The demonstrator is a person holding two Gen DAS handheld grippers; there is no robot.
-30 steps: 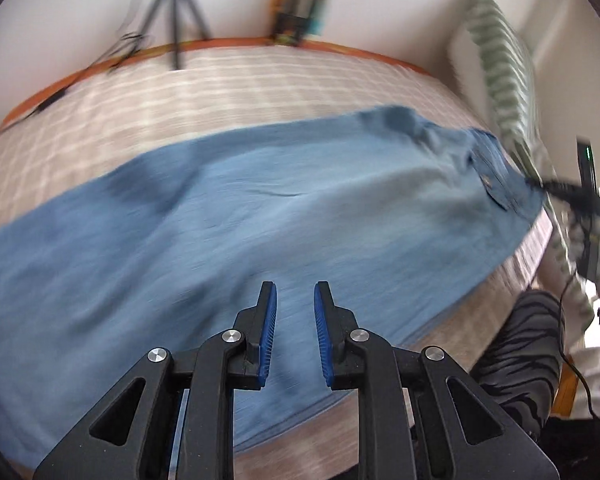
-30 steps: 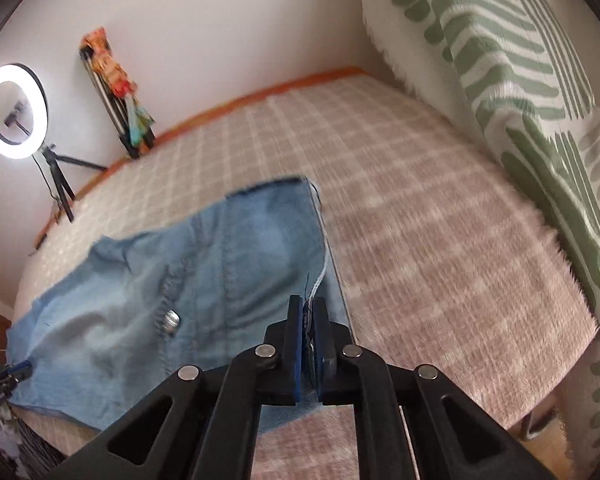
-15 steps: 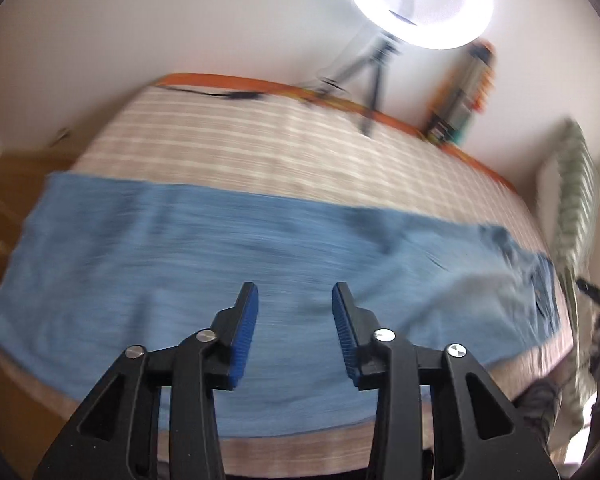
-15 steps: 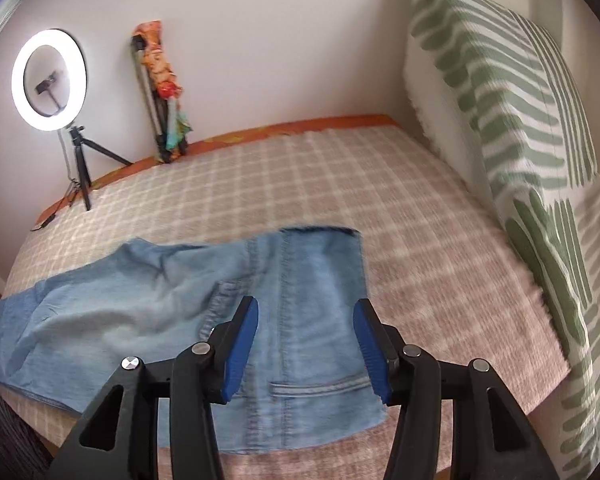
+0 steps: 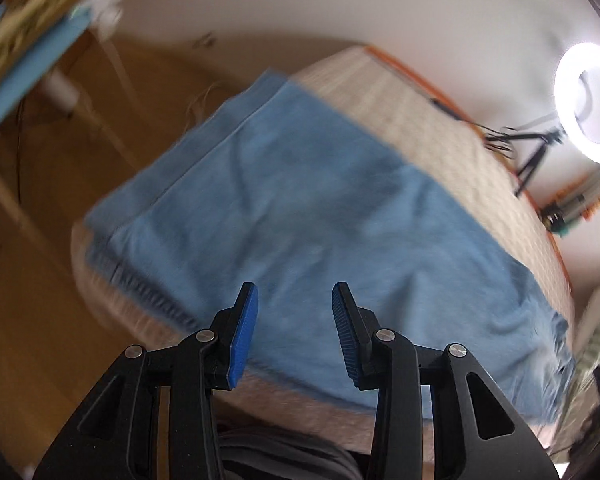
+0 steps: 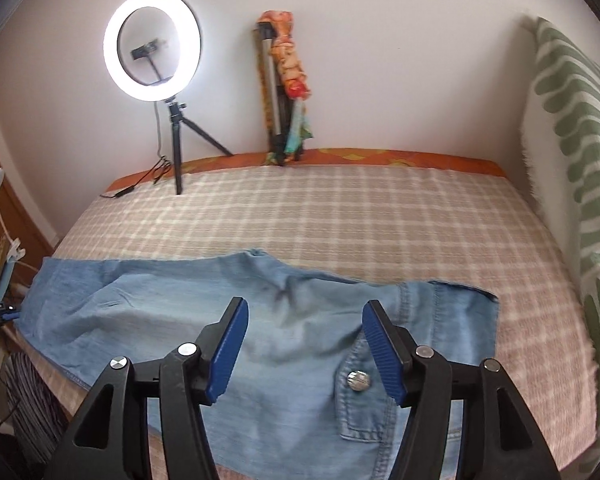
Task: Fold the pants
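Observation:
Light blue denim pants (image 6: 284, 320) lie folded lengthwise along the near edge of a bed with a checked cover (image 6: 340, 216). The waist end with a metal button (image 6: 358, 381) and a pocket is under my right gripper (image 6: 304, 354), which is open and empty above it. In the left wrist view the leg end of the pants (image 5: 300, 208) reaches the bed's foot, hems hanging slightly over. My left gripper (image 5: 294, 324) is open and empty above the near edge of the legs. That view is blurred.
A lit ring light on a tripod (image 6: 152, 48) and a wrapped tripod (image 6: 288, 80) stand at the far side of the bed. A green-patterned pillow (image 6: 576, 184) lies at the right. Wooden floor (image 5: 40, 280) and furniture lie beyond the bed's foot.
My right gripper let go of the waistband, opened and drew back. My left gripper swung left toward the leg hems and opened wider.

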